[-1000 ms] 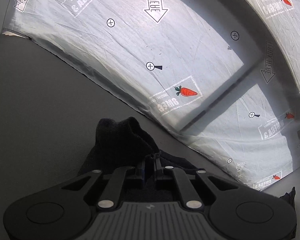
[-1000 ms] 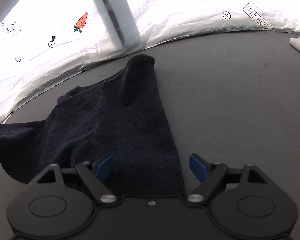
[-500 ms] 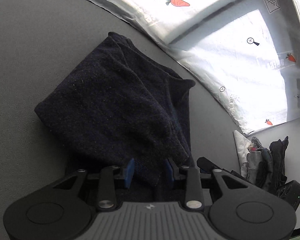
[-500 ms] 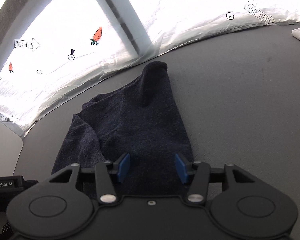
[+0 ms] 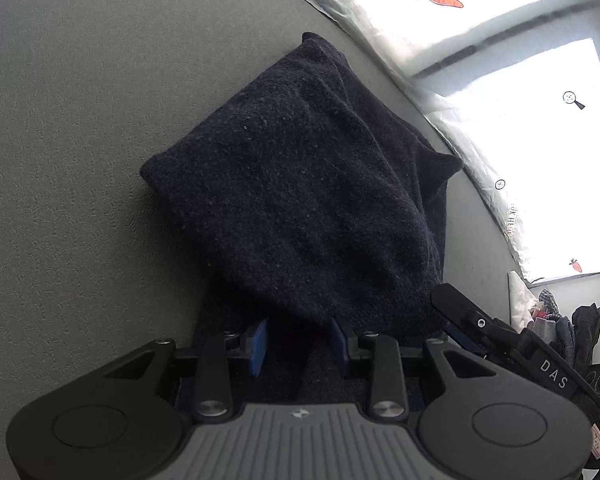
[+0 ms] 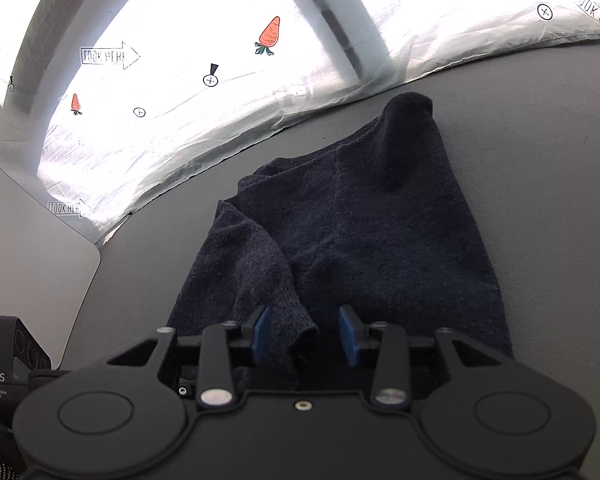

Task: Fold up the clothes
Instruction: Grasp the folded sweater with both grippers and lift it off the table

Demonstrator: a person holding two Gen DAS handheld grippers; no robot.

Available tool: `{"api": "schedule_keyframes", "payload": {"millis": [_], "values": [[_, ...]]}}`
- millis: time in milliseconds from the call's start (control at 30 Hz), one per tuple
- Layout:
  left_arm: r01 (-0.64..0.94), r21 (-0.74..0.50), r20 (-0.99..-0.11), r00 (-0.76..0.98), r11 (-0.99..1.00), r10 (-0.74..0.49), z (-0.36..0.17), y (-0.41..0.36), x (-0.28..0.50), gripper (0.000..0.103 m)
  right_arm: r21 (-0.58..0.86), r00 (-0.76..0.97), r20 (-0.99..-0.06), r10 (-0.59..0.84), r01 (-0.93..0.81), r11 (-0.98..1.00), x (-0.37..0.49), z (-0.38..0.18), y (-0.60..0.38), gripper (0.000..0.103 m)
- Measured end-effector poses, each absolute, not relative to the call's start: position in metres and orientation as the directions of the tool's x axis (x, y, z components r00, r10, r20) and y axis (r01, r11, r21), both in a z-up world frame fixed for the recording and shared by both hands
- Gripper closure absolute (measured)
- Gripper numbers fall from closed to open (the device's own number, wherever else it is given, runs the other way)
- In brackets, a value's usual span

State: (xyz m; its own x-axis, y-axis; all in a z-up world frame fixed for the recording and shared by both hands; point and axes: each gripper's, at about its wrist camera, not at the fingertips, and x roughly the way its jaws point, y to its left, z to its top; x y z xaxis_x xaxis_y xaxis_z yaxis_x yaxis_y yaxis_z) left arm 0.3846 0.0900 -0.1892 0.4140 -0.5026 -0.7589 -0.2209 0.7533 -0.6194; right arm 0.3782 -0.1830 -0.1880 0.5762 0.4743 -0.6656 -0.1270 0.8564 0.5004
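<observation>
One dark navy knitted garment [image 5: 300, 200] lies folded over on the grey table [image 5: 68, 128], its near edge under both claws, two grippers in all. The left gripper [image 5: 299, 344] stands partly open, blue pads either side of the hem with a gap showing, and the right gripper [image 6: 306, 334] is likewise partly parted, a sleeve cuff [image 6: 296, 316] lying loose between its pads without being pinched. Only the left view catches the pile of clothes [image 5: 560, 316] at the table's far end, while only the right view shows the table's rounded corner [image 6: 96, 256].
</observation>
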Motion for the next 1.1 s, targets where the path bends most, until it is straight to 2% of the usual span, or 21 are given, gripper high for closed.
{"api": "schedule_keyframes", "payload": {"millis": [100,133,167,200,600,967,1100], "values": [[-0.229,-0.624,-0.755,0.423,0.747,-0.501,-0.189,0.093,0.386,0.067,0.520,0.543,-0.667,0.510,-0.151,0.841,0.382,-0.194,-0.178,0.066],[-0.226,-0.619,-0.757,0.427,0.752,-0.495,-0.187,0.094,0.386,0.067,0.534,0.535,-0.658,0.529,-0.164,0.829,0.381,-0.194,-0.177,0.078],[-0.222,-0.614,-0.758,0.433,0.757,-0.488,-0.184,0.095,0.385,0.067,0.547,0.528,-0.650,0.547,-0.176,0.819,0.380,-0.195,-0.177,0.096],[-0.219,-0.610,-0.758,0.441,0.761,-0.481,-0.181,0.095,0.383,0.067,0.549,0.525,-0.647,0.552,-0.181,0.816,0.378,-0.194,-0.176,0.098],[-0.193,-0.608,-0.730,0.516,0.770,-0.448,-0.140,0.093,0.315,0.067,0.709,0.565,-0.593,0.574,0.030,0.704,0.313,-0.191,-0.214,0.099],[-0.214,-0.555,-0.776,0.480,0.804,-0.409,-0.149,0.074,0.242,0.067,0.695,0.575,-0.614,0.541,0.069,0.715,0.229,-0.181,-0.248,0.099],[-0.207,-0.521,-0.789,0.487,0.828,-0.375,-0.147,0.065,0.219,0.067,0.812,0.582,-0.535,0.613,0.154,0.563,0.205,-0.185,-0.272,0.099]]}}
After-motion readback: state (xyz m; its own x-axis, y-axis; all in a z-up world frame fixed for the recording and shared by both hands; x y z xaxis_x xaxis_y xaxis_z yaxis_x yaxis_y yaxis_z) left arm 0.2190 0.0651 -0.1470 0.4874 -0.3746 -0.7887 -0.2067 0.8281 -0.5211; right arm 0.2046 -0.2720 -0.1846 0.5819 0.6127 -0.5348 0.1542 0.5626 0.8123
